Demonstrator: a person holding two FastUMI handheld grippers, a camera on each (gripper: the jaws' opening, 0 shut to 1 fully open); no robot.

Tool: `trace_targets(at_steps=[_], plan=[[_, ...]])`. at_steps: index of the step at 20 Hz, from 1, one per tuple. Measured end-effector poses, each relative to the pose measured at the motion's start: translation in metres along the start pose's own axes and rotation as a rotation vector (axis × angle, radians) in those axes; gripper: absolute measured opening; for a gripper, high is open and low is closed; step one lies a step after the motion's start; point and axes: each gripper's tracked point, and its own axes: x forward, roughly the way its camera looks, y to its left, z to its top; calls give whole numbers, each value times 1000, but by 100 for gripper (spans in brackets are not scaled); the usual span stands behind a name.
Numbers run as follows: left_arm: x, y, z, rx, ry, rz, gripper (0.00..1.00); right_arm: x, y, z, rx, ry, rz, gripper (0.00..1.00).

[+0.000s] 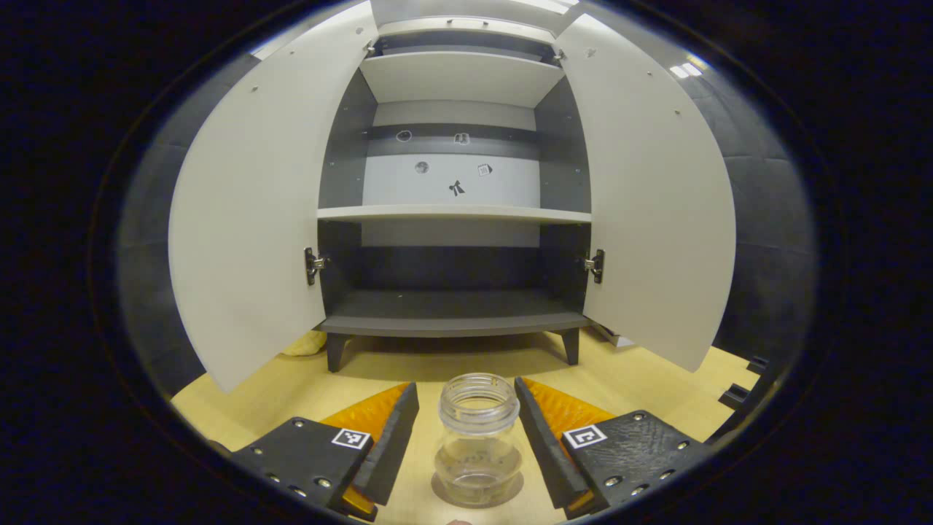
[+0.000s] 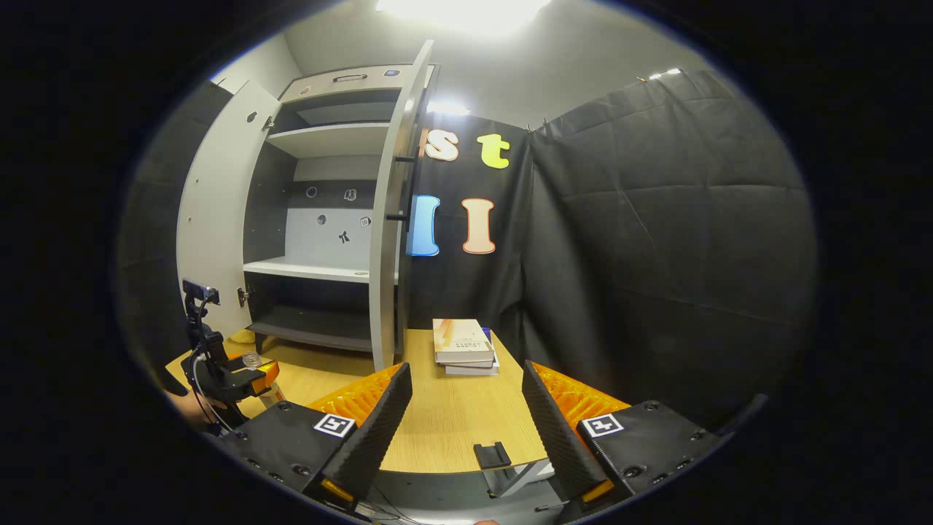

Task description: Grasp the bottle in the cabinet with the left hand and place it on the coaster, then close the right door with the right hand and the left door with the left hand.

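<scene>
**Bottle out of cabinet and on coaster; both doors still to close**

The left gripper (image 1: pixel 466 430) is seen with its fingers spread, one on either side of the bottle (image 1: pixel 479 437) with a gap on each flank; nothing is pinched. The clear, uncapped bottle stands upright on a round coaster (image 1: pixel 510 487) on the wooden table (image 1: pixel 641 386), in front of the cabinet (image 1: pixel 452 313). Placement is judged done, or nearly so. The right gripper (image 2: pixel 463 423) is held spread and empty over the table edge.

The left door (image 1: pixel 248 219) and right door (image 1: pixel 656 211) stand wide open; both closings remain.

Writing: small stickers on the cabinet's back panel and a stack of books (image 2: pixel 464 344) are noted; none is legible.
</scene>
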Motion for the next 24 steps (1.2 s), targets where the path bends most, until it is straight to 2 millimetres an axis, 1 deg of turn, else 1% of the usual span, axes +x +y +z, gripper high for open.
trace_targets(at_steps=[3,4,6,7,9,12,13,15,16,17,18,19,24], plan=[[-9,-4,23,0,-18,-6,80,3,4,9,16,-15,14,97],[-17,-5,32,0,-31,-9,81,4,5,14,22,-23,18,95],[-31,-7,51,-3,-42,-18,80,7,4,24,38,-37,28,95],[-39,-7,60,-2,-41,-17,80,9,4,30,48,-46,34,97],[-57,-3,82,-9,-53,-11,80,13,2,44,64,-65,44,97],[-85,17,125,-16,-99,29,80,22,-3,68,83,-90,66,97],[-95,23,137,-19,-115,37,81,26,-6,78,89,-101,69,95],[-112,39,158,-21,-136,62,80,37,-8,94,103,-109,78,97],[-122,49,168,-17,-149,77,81,43,-7,101,108,-103,88,94],[-129,59,177,-11,-161,97,81,49,-6,107,111,-99,99,97],[-137,69,184,-6,-169,115,80,55,-6,114,111,-99,105,99],[-145,79,189,-4,-175,132,81,61,-5,121,108,-103,107,97],[-172,128,211,14,-196,209,81,95,-6,150,130,-114,67,96]])
